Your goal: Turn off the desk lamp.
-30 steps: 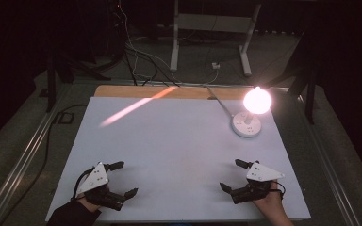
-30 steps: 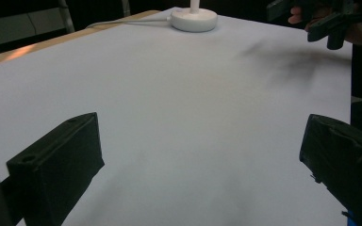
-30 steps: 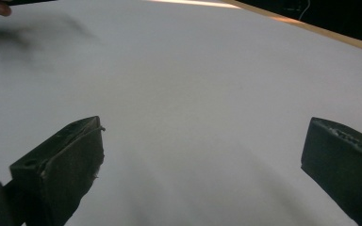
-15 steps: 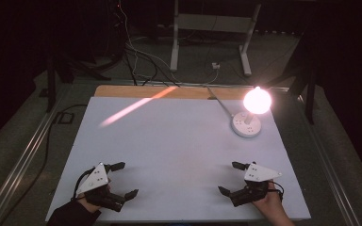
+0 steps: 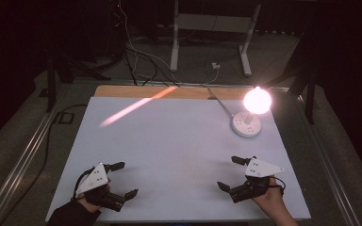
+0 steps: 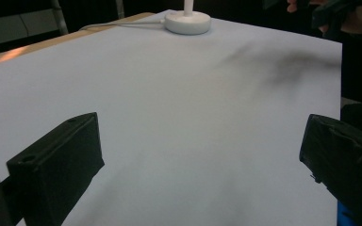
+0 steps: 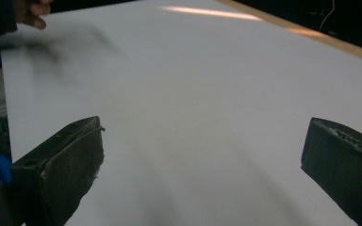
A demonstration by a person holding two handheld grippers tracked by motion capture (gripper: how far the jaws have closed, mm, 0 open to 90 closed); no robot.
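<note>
Nearest the person, the left gripper (image 5: pixel 121 180) rests low over the near left part of the white counter (image 5: pixel 179 155), its jaws spread wide with nothing between them. At the near right, the right gripper (image 5: pixel 230 173) sits the same way, jaws wide apart and empty, held in the person's hand (image 5: pixel 268 200). Each gripper view looks along two black jaws standing well apart over bare white surface.

Between the two grippers and on toward the middle, the counter carries nothing to pick up. Farther off, at the far right, a small desk lamp (image 5: pixel 247 123) stands on its round white base, its bulb glowing brightly, with its cord running off the far edge. It is the thing closest to the right gripper, though still apart from it. A streak of orange light lies across the far left of the counter.

Judging by this, the work sits at a ready stance with no grasp begun. Any next move would call for the right gripper to travel forward toward the lamp base, jaws kept open until they straddle it.
</note>
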